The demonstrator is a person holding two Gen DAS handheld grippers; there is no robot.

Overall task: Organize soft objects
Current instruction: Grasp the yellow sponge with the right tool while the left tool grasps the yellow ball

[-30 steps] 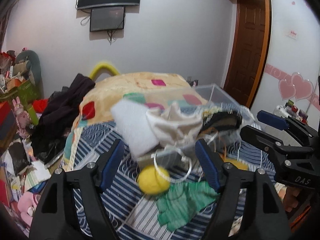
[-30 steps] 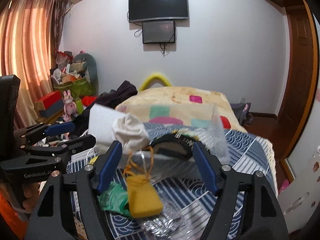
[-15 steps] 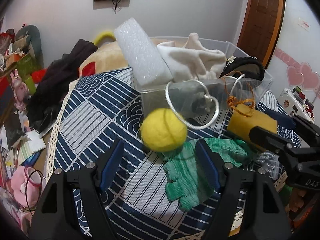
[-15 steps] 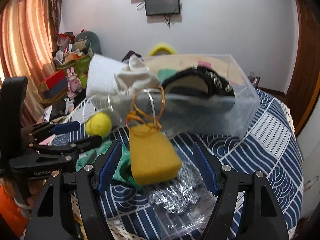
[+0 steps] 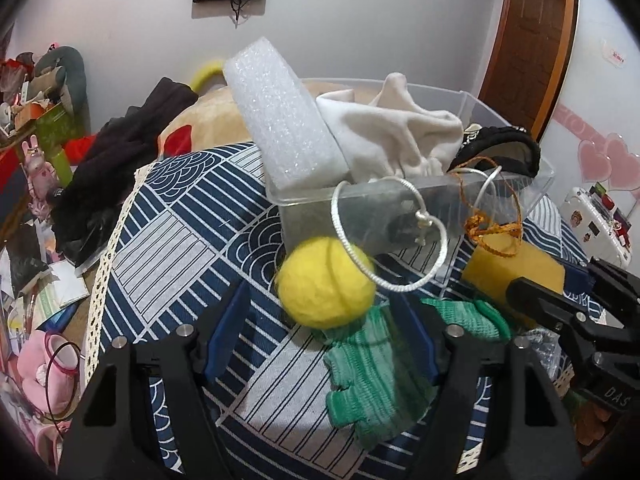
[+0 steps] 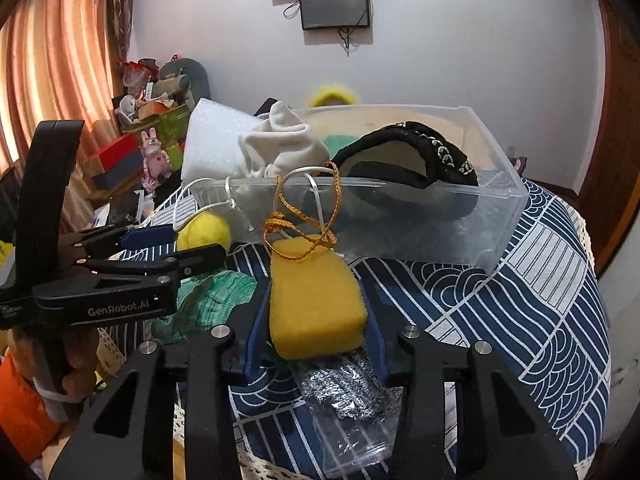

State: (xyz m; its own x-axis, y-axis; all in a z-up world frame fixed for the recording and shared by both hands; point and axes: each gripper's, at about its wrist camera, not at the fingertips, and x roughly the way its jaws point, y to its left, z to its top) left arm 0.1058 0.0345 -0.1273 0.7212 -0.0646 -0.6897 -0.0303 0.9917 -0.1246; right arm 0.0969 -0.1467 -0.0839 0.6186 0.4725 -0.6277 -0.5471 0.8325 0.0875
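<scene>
A clear plastic bin point(image 5: 400, 216) point(image 6: 400, 232) on the blue patterned cloth holds a white foam block point(image 5: 280, 120), a white cloth point(image 5: 392, 136) and a black headband point(image 6: 412, 152). A yellow felt ball point(image 5: 326, 282) with a silver cord loop lies in front of it, just beyond my open left gripper point(image 5: 320, 344). A green knit glove point(image 5: 376, 376) lies between the left fingers. My right gripper point(image 6: 316, 328) has closed on a yellow sponge point(image 6: 314, 304) with an orange cord loop.
A silver crinkled packet in clear wrap point(image 6: 348, 404) lies under the right gripper. The cloth-covered surface point(image 5: 160, 248) drops off at left to a cluttered floor with dark clothes point(image 5: 120, 160), a pink toy point(image 5: 44, 372) and boxes point(image 6: 120, 160).
Both grippers have moved down and forward towards the objects in front of the bin. The right jaws have narrowed from wide open onto the yellow sponge. The left gripper has closed in on the yellow ball.
</scene>
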